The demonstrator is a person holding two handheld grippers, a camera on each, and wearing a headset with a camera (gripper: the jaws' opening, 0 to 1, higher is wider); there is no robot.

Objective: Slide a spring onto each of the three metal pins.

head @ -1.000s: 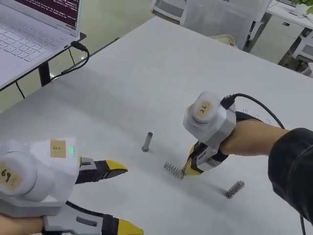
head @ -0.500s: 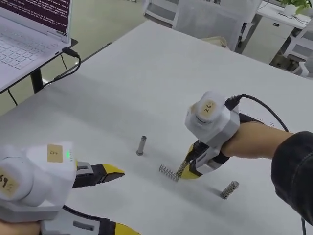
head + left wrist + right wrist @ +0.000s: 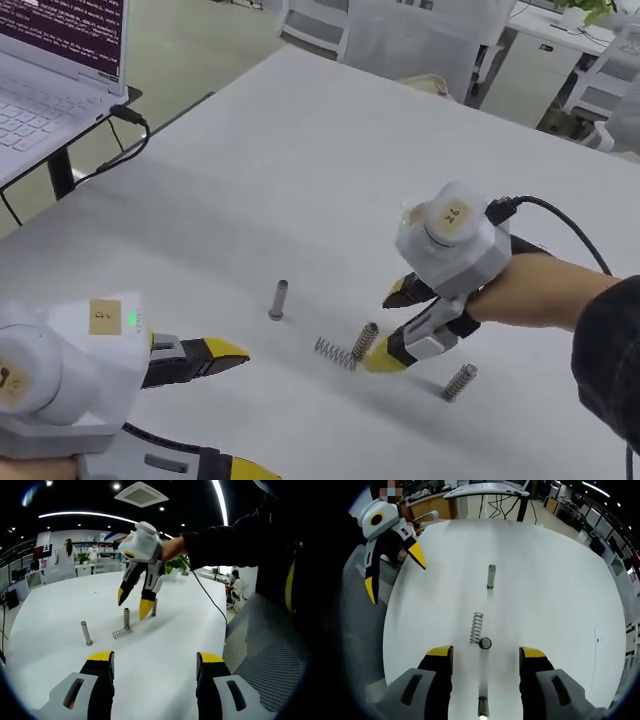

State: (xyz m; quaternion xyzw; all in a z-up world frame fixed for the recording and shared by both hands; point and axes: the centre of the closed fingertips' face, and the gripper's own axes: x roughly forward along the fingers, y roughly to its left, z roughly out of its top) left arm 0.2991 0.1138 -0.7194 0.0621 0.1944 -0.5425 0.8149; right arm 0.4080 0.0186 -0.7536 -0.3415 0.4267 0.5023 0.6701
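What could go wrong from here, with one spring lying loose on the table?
The loose spring lies close beside a sprung pin; the open right gripper, reaching for it, might knock that pin over. The bare pin stands free on the table, so it may tip when the spring goes on.

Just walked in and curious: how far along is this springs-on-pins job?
Two look done: the middle pin and the pin by the sleeve each wear a spring. Nothing is in hand: the right gripper and left gripper are open. Left to do: the loose spring lying on the table goes onto the bare pin.
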